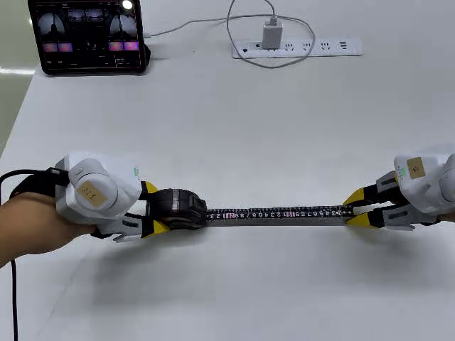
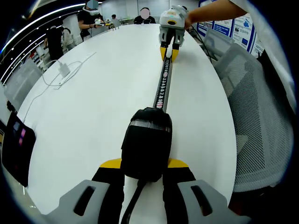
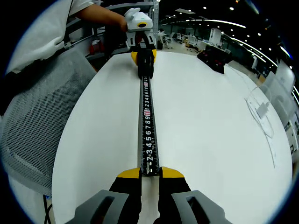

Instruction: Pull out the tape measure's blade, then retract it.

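A black tape measure case (image 1: pixel 179 209) lies on the white table, held between the yellow-tipped jaws of my left gripper (image 1: pixel 153 208). In the left gripper view the case (image 2: pixel 147 142) sits right in front, pinched at its rear by the left gripper (image 2: pixel 145 164). The dark numbered blade (image 1: pixel 277 214) runs out flat to the right. My right gripper (image 1: pixel 355 208) is shut on the blade's end. The right gripper view shows the blade (image 3: pixel 148 126) stretching away from the right gripper (image 3: pixel 149 172) toward the case (image 3: pixel 145 59).
A tablet (image 1: pixel 89 35) stands at the far left of the table. A white power strip (image 1: pixel 298 47) with a plugged charger and looping cable lies at the back. A mesh chair (image 2: pixel 254 107) stands by the table's near edge. People work at the far end.
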Demonstrator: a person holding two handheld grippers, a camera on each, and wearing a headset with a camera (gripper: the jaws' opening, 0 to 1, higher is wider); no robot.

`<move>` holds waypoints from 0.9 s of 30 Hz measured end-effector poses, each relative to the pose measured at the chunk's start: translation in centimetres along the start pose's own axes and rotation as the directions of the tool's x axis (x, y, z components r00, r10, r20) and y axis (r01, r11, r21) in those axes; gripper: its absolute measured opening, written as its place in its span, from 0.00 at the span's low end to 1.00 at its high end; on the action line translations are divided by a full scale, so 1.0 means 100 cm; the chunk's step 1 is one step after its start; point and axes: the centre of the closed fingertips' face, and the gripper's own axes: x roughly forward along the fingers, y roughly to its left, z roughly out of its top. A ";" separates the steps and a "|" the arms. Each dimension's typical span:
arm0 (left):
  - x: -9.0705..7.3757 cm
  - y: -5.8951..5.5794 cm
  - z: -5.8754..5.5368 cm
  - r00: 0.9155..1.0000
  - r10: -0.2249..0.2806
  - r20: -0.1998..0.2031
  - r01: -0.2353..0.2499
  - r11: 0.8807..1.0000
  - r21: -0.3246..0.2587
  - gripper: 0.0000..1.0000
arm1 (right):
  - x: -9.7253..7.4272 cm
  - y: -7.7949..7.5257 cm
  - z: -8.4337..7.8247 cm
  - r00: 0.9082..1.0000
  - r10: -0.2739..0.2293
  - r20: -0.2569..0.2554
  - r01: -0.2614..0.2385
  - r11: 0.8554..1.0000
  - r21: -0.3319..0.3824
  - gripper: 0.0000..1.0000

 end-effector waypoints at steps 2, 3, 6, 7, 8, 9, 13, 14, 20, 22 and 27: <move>0.000 0.000 0.000 1.000 0.000 -0.001 0.000 1.000 0.000 0.26 | -0.001 0.000 -0.002 1.000 -0.001 -0.004 0.001 1.000 0.001 0.09; 0.000 0.000 0.000 1.000 0.000 -0.001 0.000 1.000 0.000 0.26 | -0.002 0.000 -0.003 1.000 0.000 -0.004 0.000 1.000 0.002 0.09; 0.000 0.000 0.000 1.000 0.000 0.000 0.000 1.000 0.000 0.26 | -0.004 0.000 -0.005 1.000 0.001 -0.006 -0.001 1.000 0.007 0.09; 0.000 0.000 0.000 1.000 0.000 0.000 0.000 1.000 0.000 0.26 | -0.004 0.000 -0.006 1.000 0.001 -0.007 -0.001 1.000 0.009 0.09; 0.000 0.000 0.000 1.000 0.000 -0.001 0.000 1.000 -0.001 0.26 | -0.005 0.000 -0.007 1.000 0.001 -0.008 -0.001 1.000 0.014 0.09; 0.000 0.000 0.000 1.000 0.000 -0.001 0.000 1.000 0.000 0.26 | -0.006 0.000 -0.008 1.000 0.001 -0.008 -0.001 1.000 0.016 0.09; 0.000 0.000 0.000 1.000 0.001 0.000 -0.001 1.000 0.000 0.26 | -0.007 0.002 -0.010 1.000 0.005 -0.010 -0.005 1.000 0.019 0.09; 0.000 0.000 0.000 1.000 0.001 0.001 -0.001 1.000 0.000 0.26 | -0.008 0.002 -0.011 1.000 0.005 -0.012 -0.005 1.000 0.020 0.09; 0.000 0.000 0.001 1.000 0.002 0.001 -0.002 1.000 0.001 0.26 | -0.011 0.001 -0.016 1.000 0.003 -0.021 -0.003 1.000 0.026 0.09; 0.000 -0.001 0.001 1.000 0.002 0.001 -0.002 1.000 0.000 0.26 | -0.012 0.001 -0.019 1.000 0.004 -0.030 -0.003 1.000 0.024 0.09; 0.000 -0.001 0.001 1.000 0.002 0.003 -0.002 1.000 -0.001 0.26 | -0.015 0.001 -0.022 0.999 0.010 -0.046 -0.009 1.000 0.017 0.09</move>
